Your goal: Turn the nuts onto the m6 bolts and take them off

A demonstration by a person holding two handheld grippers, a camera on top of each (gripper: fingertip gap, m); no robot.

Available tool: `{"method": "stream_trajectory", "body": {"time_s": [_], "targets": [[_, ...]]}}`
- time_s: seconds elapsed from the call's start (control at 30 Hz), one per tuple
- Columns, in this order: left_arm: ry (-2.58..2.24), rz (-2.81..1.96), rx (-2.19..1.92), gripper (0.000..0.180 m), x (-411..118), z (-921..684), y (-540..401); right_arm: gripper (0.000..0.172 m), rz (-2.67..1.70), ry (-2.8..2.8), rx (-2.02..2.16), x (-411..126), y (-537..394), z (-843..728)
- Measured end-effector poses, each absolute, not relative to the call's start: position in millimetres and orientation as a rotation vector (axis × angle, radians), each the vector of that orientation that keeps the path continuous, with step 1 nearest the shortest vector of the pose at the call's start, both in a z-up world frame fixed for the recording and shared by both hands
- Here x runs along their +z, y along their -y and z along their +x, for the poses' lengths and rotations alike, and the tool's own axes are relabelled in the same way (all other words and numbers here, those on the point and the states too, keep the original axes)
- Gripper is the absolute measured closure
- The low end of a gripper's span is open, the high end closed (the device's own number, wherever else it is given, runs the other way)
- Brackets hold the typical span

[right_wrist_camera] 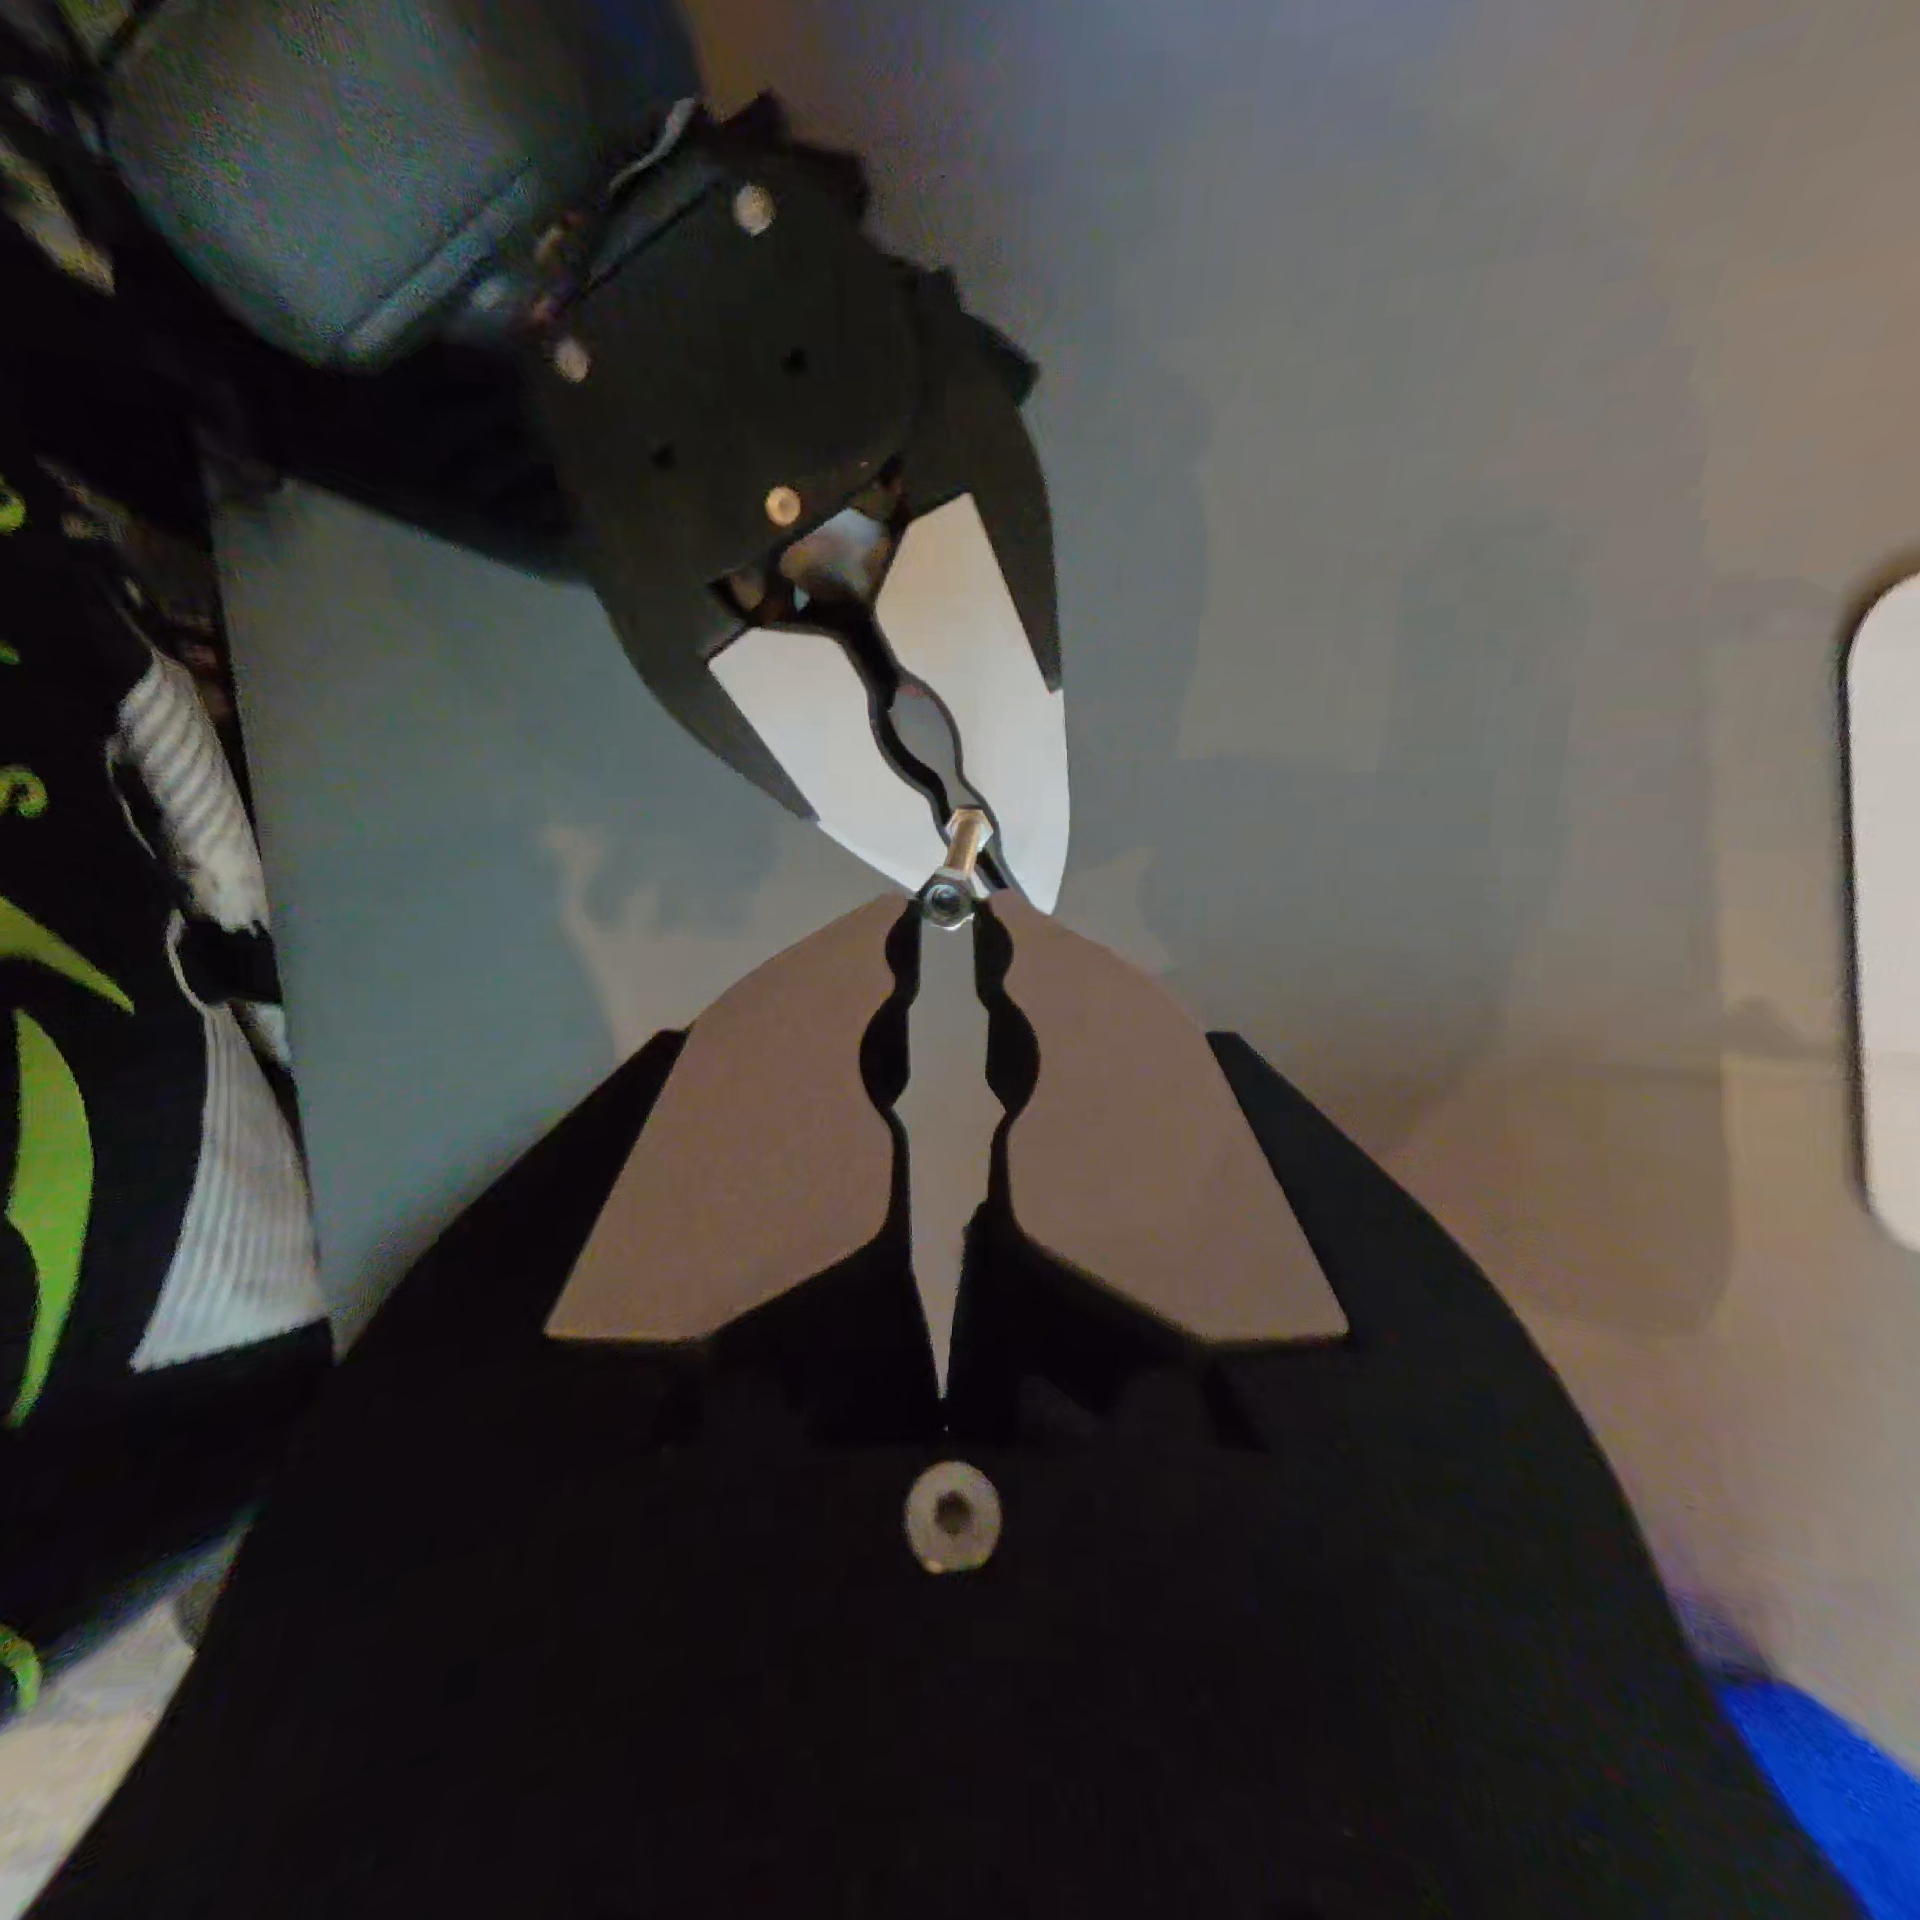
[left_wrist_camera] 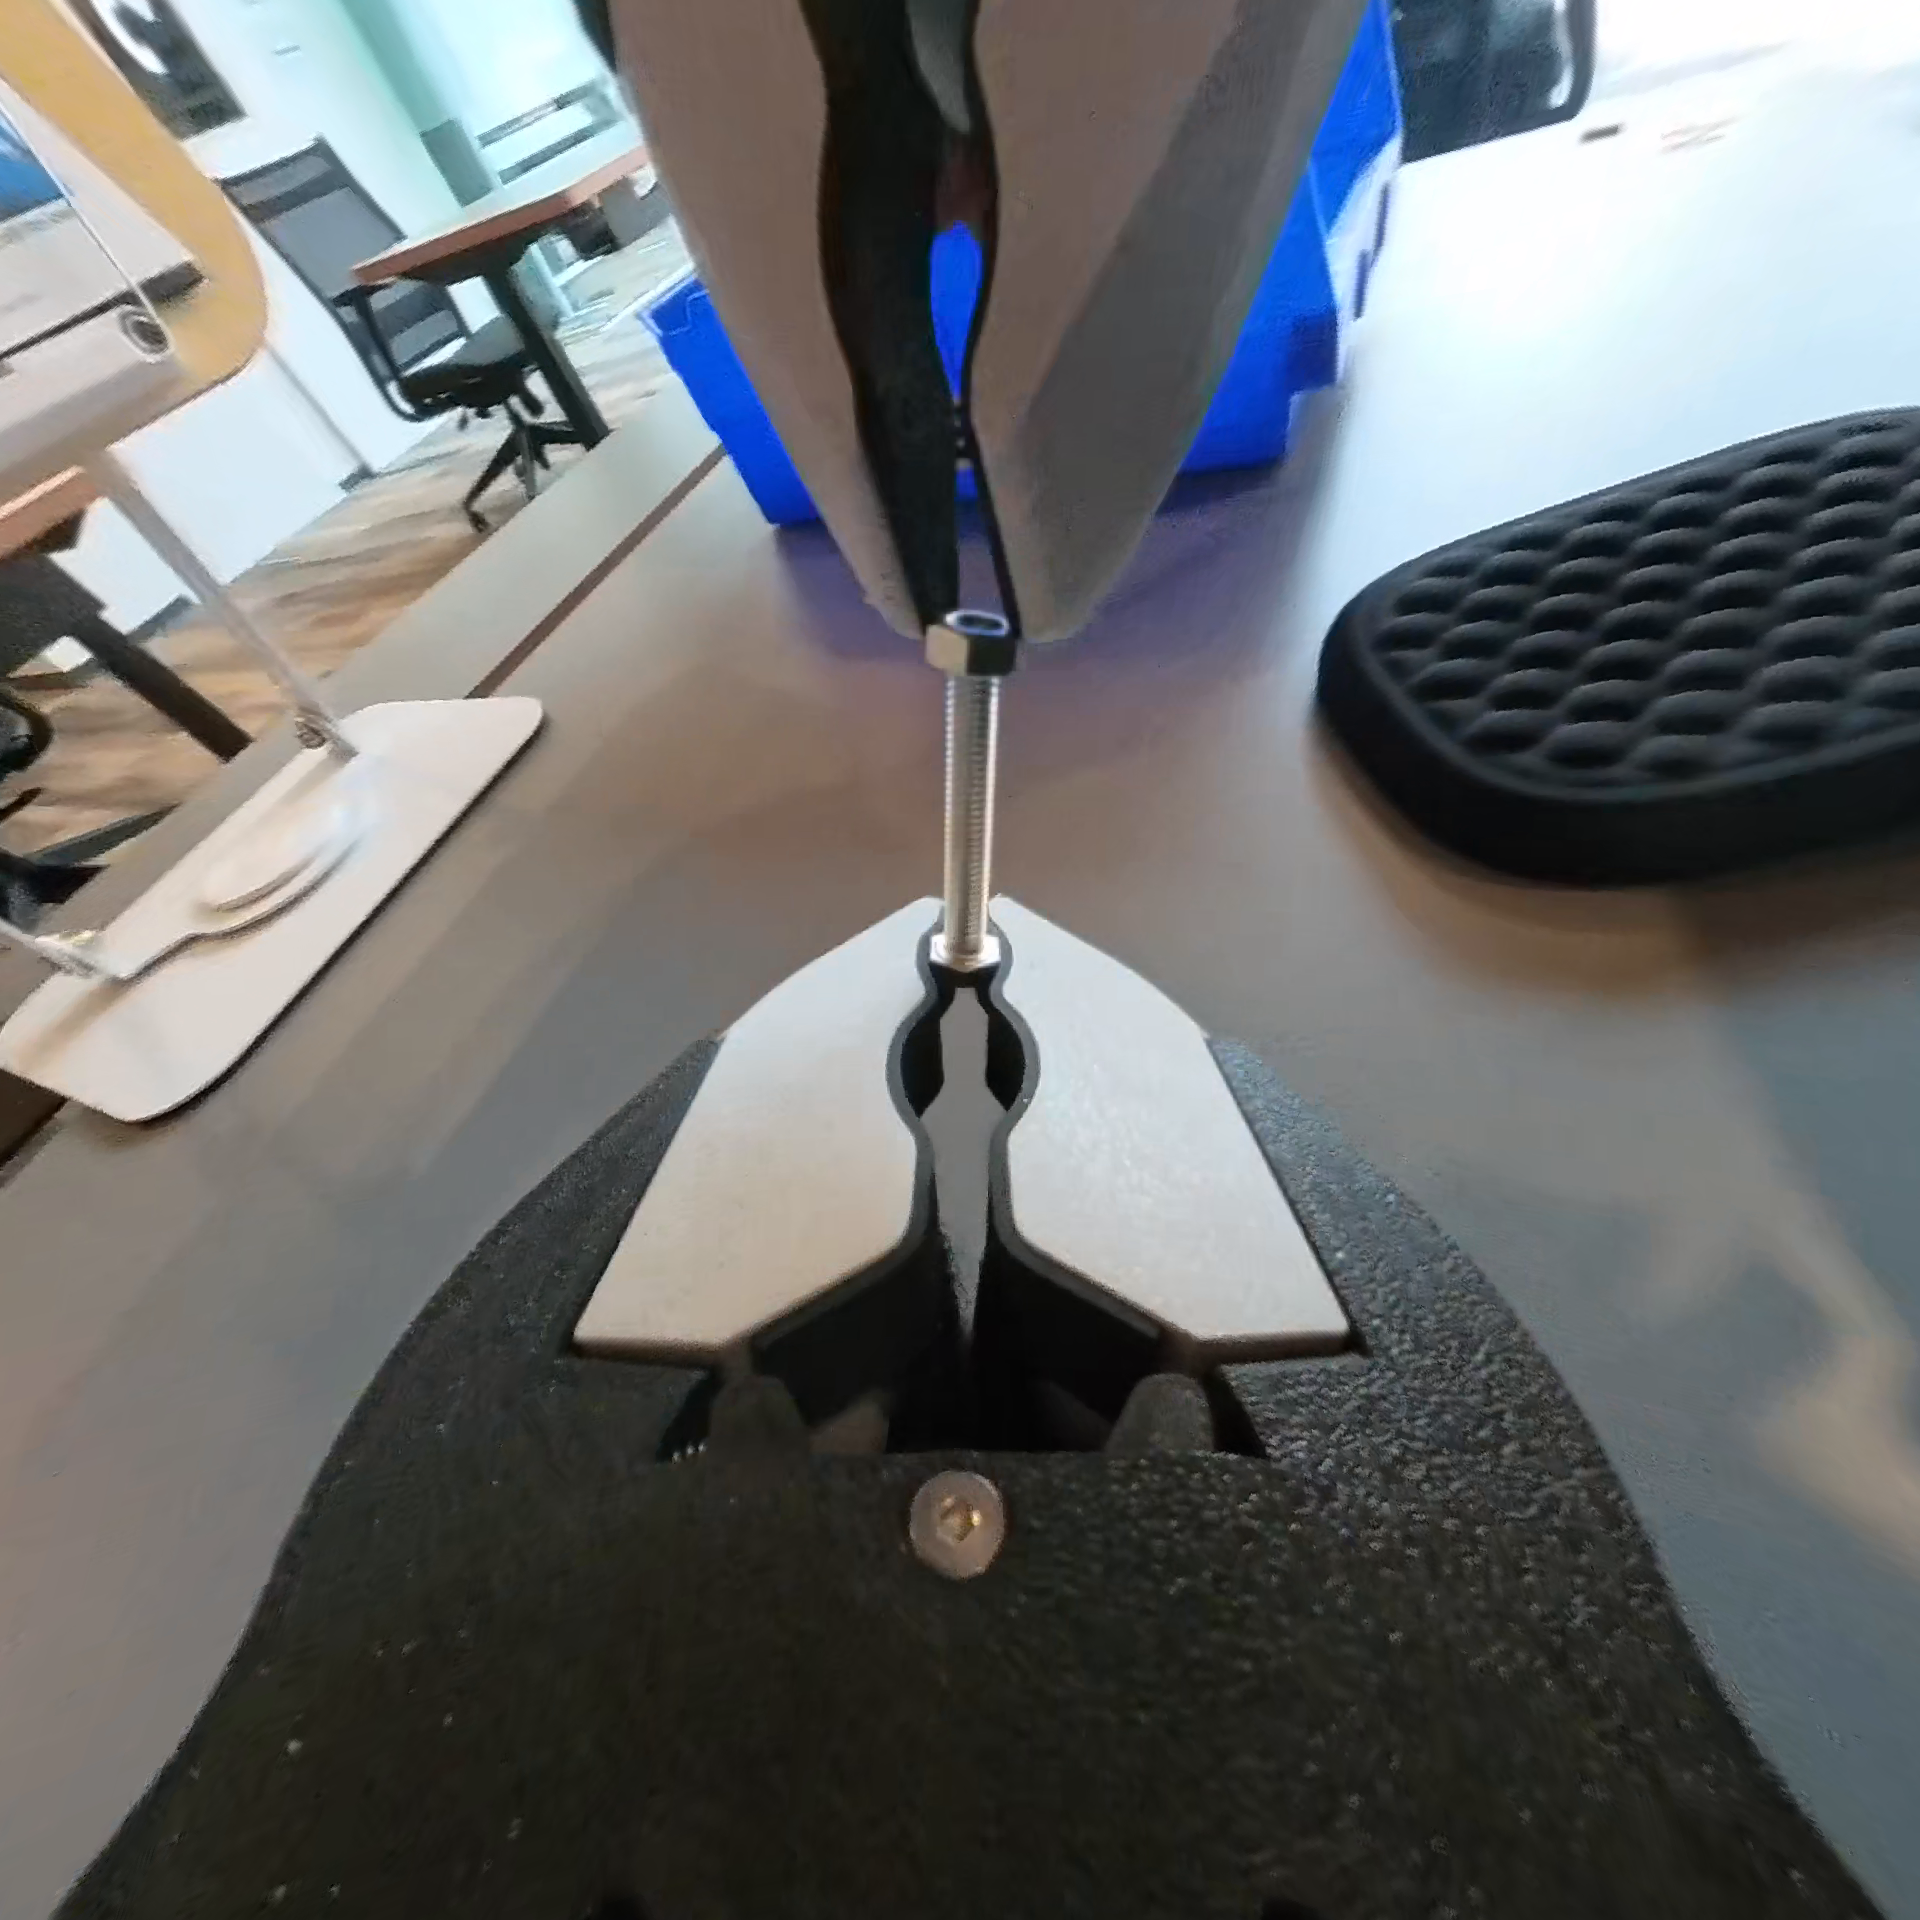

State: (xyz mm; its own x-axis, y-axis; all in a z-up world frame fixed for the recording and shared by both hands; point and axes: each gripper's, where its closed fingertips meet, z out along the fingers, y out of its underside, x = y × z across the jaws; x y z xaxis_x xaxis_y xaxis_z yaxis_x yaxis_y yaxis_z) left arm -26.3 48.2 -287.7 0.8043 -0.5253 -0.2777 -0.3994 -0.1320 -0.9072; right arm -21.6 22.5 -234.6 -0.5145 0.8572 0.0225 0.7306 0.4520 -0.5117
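Left gripper (left_wrist_camera: 964, 961), at the centre of the frame, is clamped on the head of a silver bolt (left_wrist_camera: 966, 800). At the bolt's far end, a silver nut (left_wrist_camera: 971, 649) is pinched between the right gripper (right_wrist_camera: 948, 906) fingers, which enter from the top. A brown table (left_wrist_camera: 727, 831) is seen below.

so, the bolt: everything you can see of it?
The bolt is a slim, silver, fully threaded metal rod with a hex head. In the left wrist view its head end sits clamped in the tips of the left gripper, the shank pointing away above the table. At the far end a silver hex nut sits on the thread, pinched by the right gripper. The right wrist view looks at it end-on, through the nut. Nothing else touches it.
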Motion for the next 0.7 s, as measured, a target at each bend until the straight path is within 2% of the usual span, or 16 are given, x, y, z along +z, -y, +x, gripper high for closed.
{"method": "stream_trajectory", "body": {"time_s": [0.13,0.2,0.27,0.4,0.47,0.7], "targets": [[-0.724,-1.762,-0.109,0.178,-290.7,-27.1,-49.6,0.160,-1.443,2.337,0.711,-235.3,-23.0,-23.6],[-0.730,-1.757,-0.140,0.178,-290.4,-25.3,-48.5,0.147,-1.380,2.353,0.716,-230.6,-23.1,-24.2],[-0.729,-1.749,-0.187,0.178,-289.7,-23.4,-47.2,0.142,-1.222,2.408,0.676,-222.8,-22.9,-24.3],[-0.749,-1.736,-0.316,0.178,-288.8,-16.0,-42.7,0.143,-0.464,2.641,0.392,-216.4,-11.8,-11.6],[-0.769,-1.719,-0.374,0.178,-287.1,-11.5,-39.1,0.145,-0.220,2.710,0.297,-220.3,-4.3,-7.4],[-0.805,-1.690,-0.452,0.178,-284.6,-6.1,-32.9,0.151,-0.034,2.846,0.130,-229.7,-9.2,-15.9]]}}
